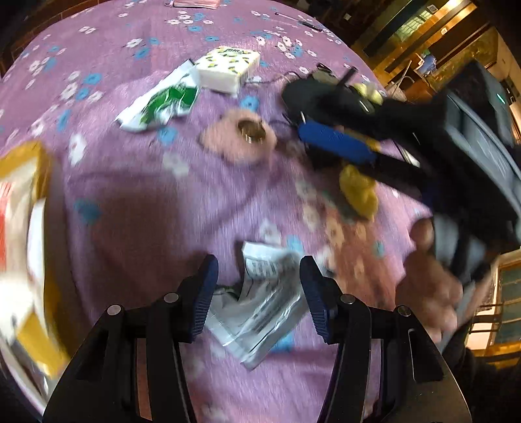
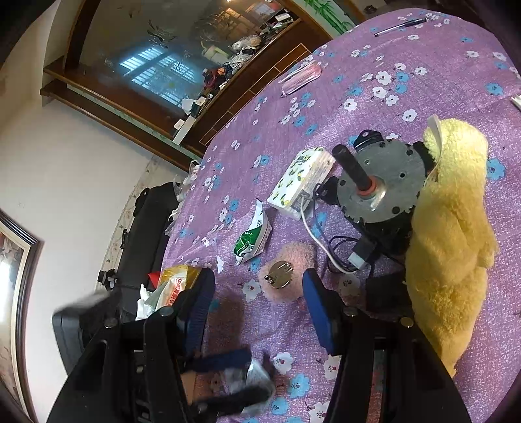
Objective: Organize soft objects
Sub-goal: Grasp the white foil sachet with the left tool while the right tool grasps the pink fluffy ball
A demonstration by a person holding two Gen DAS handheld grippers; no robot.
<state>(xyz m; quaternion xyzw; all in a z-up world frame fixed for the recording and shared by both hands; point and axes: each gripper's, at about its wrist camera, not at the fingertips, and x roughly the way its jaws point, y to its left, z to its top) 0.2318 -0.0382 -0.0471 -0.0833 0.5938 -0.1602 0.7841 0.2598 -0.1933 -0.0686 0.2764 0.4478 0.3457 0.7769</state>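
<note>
My left gripper (image 1: 259,286) is open, its jaws on either side of a crumpled silver packet (image 1: 260,306) lying on the purple flowered cloth (image 1: 136,201). My right gripper (image 2: 259,299) is open and empty above the cloth (image 2: 407,84); it also shows, blurred, in the left wrist view (image 1: 335,143). A yellow plush toy (image 2: 452,234) lies to the right of it, against a metal motor (image 2: 381,185). A pink fluffy piece with a metal clip (image 2: 286,273) (image 1: 241,136) lies just ahead of the right gripper. The left gripper appears blurred at the bottom of the right wrist view (image 2: 228,377).
A tissue pack (image 1: 228,68) (image 2: 299,182) and a green-white wrapper (image 1: 159,104) (image 2: 252,239) lie on the cloth. A yellow-red bag (image 1: 22,247) (image 2: 176,283) sits at the cloth's edge. A pen (image 2: 400,26) and a pink packet (image 2: 301,78) lie farther away.
</note>
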